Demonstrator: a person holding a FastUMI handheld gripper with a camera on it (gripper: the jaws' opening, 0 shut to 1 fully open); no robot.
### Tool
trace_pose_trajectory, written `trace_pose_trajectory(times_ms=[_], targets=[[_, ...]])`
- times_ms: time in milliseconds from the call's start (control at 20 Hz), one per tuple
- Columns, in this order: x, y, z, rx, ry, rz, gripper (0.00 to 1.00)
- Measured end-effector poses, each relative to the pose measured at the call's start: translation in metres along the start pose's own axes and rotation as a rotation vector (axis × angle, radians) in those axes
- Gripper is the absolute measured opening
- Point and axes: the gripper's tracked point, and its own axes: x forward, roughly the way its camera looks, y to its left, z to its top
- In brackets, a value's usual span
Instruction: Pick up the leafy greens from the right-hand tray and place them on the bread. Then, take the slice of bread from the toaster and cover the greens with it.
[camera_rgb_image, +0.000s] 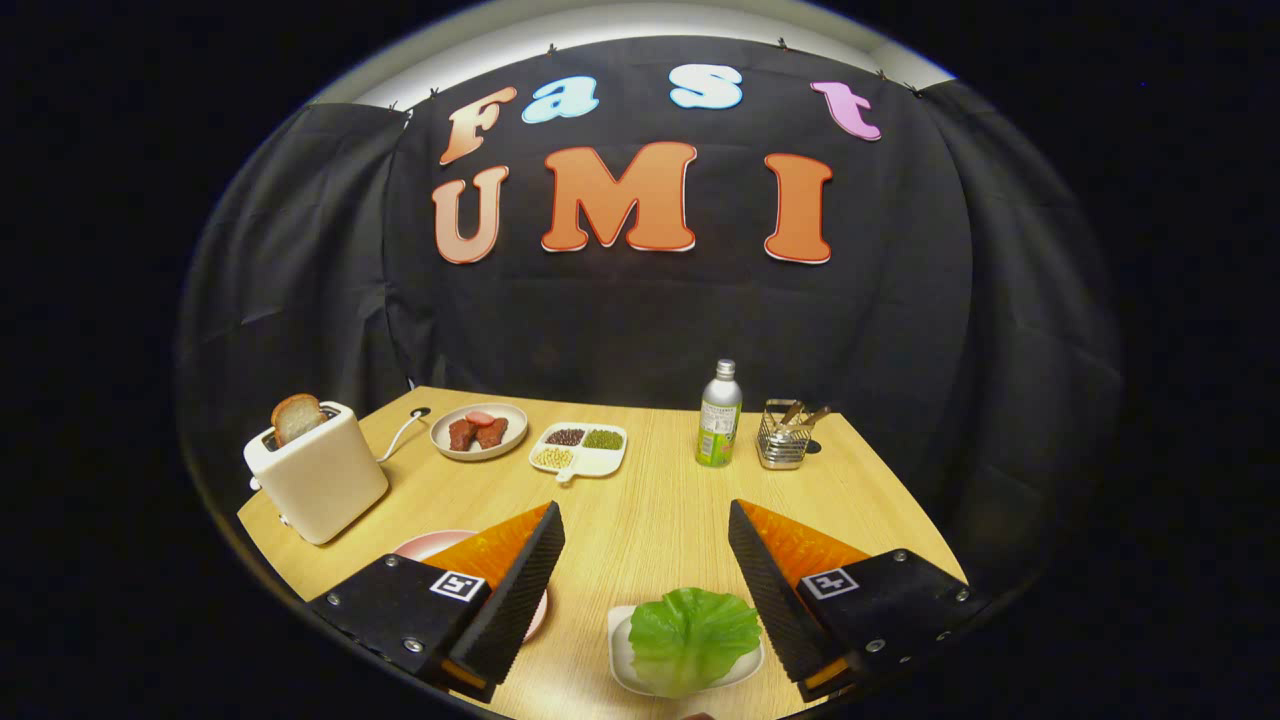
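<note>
Gripper fingers spread wide, holding nothing | lettuce leaf on white tray at tabletop's near edge, between fingers, nearer the right one | bread slice upright in toaster at left edge | pink plate behind left finger

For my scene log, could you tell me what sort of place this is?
Likely a staged kitchen table in a recording booth: a toaster holding bread, plates of food, and lettuce between the open gripper fingers.
</note>
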Motion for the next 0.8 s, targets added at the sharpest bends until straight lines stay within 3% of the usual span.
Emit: trace_pose_trajectory(times_ms=[800], targets=[[0.031,-0.021,-0.111,0.024,0.386,0.010,0.99]])
